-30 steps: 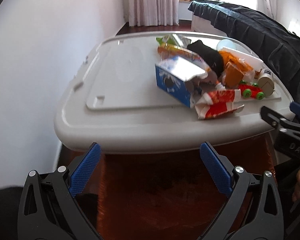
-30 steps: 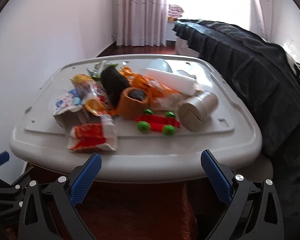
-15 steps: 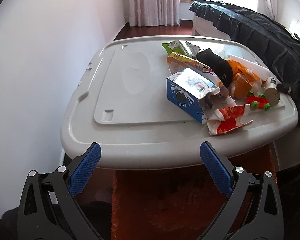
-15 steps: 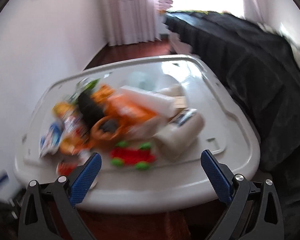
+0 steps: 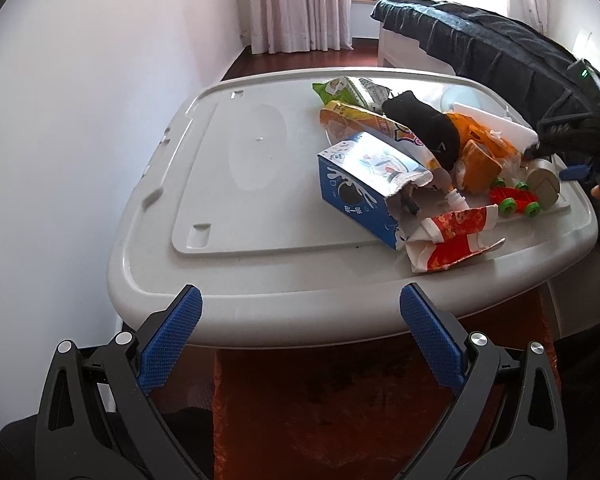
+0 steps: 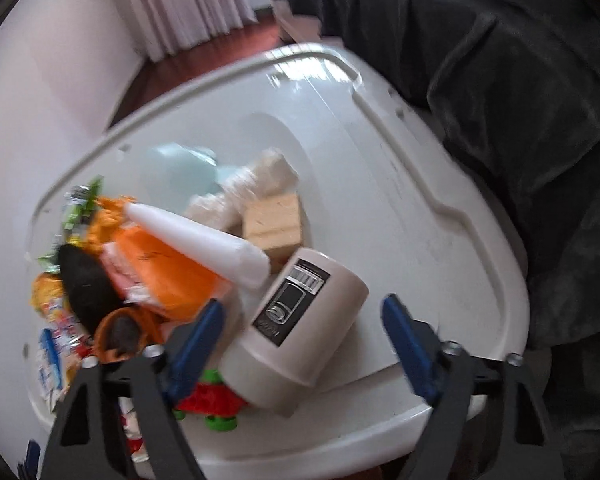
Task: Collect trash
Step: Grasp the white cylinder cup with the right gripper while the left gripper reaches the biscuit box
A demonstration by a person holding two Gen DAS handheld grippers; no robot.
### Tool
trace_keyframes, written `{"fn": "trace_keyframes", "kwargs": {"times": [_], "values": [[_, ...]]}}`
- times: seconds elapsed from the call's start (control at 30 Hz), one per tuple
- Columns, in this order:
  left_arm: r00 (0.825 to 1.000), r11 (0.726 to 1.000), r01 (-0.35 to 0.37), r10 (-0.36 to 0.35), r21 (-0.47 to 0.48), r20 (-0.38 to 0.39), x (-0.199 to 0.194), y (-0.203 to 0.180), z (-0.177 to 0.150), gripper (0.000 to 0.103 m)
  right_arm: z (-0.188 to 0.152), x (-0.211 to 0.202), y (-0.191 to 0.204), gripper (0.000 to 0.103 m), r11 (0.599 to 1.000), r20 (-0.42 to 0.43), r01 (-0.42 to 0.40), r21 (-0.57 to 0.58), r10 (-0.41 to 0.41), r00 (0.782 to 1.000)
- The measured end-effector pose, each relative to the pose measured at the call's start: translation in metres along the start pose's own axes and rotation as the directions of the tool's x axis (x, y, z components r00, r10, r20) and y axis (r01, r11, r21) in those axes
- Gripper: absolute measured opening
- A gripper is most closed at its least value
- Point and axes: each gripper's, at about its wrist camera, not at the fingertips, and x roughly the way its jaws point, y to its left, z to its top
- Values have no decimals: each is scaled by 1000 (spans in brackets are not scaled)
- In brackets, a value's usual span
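Observation:
A pile of trash lies on the white plastic lid [image 5: 236, 184]: a torn blue-and-white milk carton [image 5: 364, 188], a red-and-white wrapper [image 5: 452, 240], an orange snack bag [image 5: 364, 120], a black sock [image 5: 424, 124] and a green wrapper [image 5: 340, 88]. My left gripper [image 5: 300, 344] is open and empty, held back from the lid's near edge. My right gripper [image 6: 304, 344] is open, its fingers on either side of a beige cylinder [image 6: 300, 336] with a black label. The gripper also shows at the right edge of the left wrist view [image 5: 540, 148].
A red toy car with green wheels [image 5: 516, 200] lies by the cylinder. A white foam tube [image 6: 204, 240], a wooden block [image 6: 274, 220], an orange bag [image 6: 164, 268] and crumpled tissue [image 6: 256, 180] sit behind. A dark blanket [image 6: 500, 100] borders the lid's right side. A white wall [image 5: 80, 120] is left.
My right gripper moved forward and down over the lid, closing in around the beige cylinder. My left gripper rose and drew back slightly, and stays open.

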Motion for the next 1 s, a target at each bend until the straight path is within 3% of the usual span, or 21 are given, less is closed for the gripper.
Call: {"fn": "trace_keyframes", "kwargs": {"times": [0.07, 0.2, 0.3, 0.4, 0.5, 0.6, 0.73, 0.87, 1.0], "values": [[1000, 1000, 3, -3, -7, 1, -1, 2, 0, 97, 0, 11, -2, 63, 999, -37, 2, 50, 0, 999], [1000, 1000, 12, -12, -18, 4, -2, 4, 0, 97, -1, 12, 6, 60, 996, -13, 73, 54, -72, 997], [1000, 1000, 20, -20, -23, -1, -1, 5, 0, 97, -3, 16, 19, 50, 989, 21, 150, 1, -150, 988], [1000, 999, 20, -21, -27, -4, -1, 6, -1, 97, -10, 18, 28, 48, 988, 61, 154, -28, -152, 987], [999, 999, 39, -40, -35, -9, 1, 7, -3, 97, -12, 15, 25, 47, 990, 79, 130, -62, -125, 989], [994, 993, 104, -106, -59, -38, 6, 8, -4, 97, -16, 13, 27, 47, 987, 70, 101, -122, -93, 993], [984, 984, 152, -159, -89, -81, 10, 8, -2, 97, -14, -1, 14, 47, 990, 58, -18, -141, 27, 998], [983, 983, 152, -160, -101, -85, 8, 0, 20, 97, -21, -29, 4, 47, 980, 118, -128, -155, 147, 982], [988, 977, 125, -139, -171, -72, 19, -10, 61, 97, -31, -39, 0, 47, 968, 146, -178, -176, 205, 968]]}}
